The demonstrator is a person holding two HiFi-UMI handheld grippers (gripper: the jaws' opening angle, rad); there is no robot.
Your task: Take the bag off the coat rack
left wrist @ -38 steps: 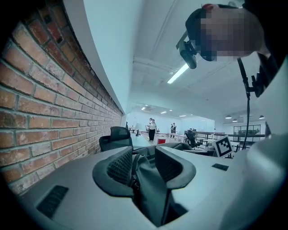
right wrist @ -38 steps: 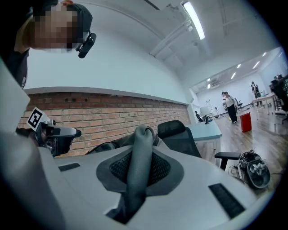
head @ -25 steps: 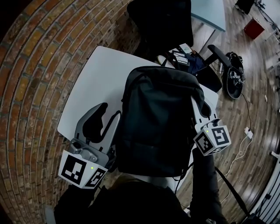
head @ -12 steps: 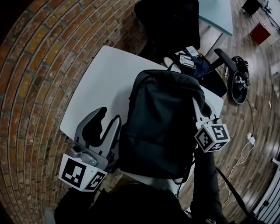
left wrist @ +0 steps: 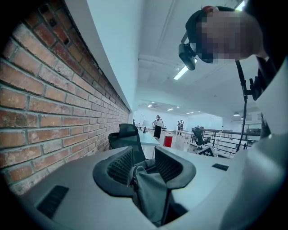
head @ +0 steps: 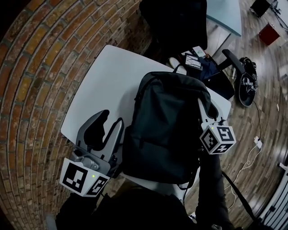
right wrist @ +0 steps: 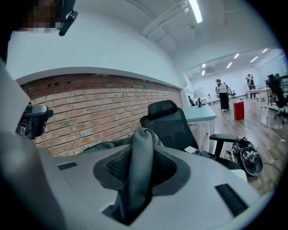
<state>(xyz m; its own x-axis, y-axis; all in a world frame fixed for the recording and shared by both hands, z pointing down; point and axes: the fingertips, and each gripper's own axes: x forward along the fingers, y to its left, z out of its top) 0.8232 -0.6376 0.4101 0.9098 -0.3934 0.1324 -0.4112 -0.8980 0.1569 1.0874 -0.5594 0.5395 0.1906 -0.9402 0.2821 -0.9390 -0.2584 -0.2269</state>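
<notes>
A black backpack (head: 166, 126) lies on the white table (head: 103, 81), right in front of me. My left gripper (head: 112, 128) is at the bag's left side. In the left gripper view, my left gripper (left wrist: 145, 164) is shut on a bunched fold of the bag's grey-black fabric (left wrist: 150, 193). My right gripper (head: 208, 117) is at the bag's right edge. In the right gripper view, a bag strap (right wrist: 140, 170) stands upright between the jaws of my right gripper (right wrist: 141, 159). Those jaws have just been opening, and pad shows on both sides of the strap.
A brick wall (head: 40, 67) runs along the table's left. A black office chair (head: 173, 22) stands behind the table, with papers (head: 193, 56) and a dark bag beside it. Further off are a pale desk (head: 222, 13), a red bin (head: 271, 33) and floor cables (head: 245, 83).
The bag and my right gripper have shifted slightly in the head view and sit a little lower. My left gripper has stayed put on the bag's side.
</notes>
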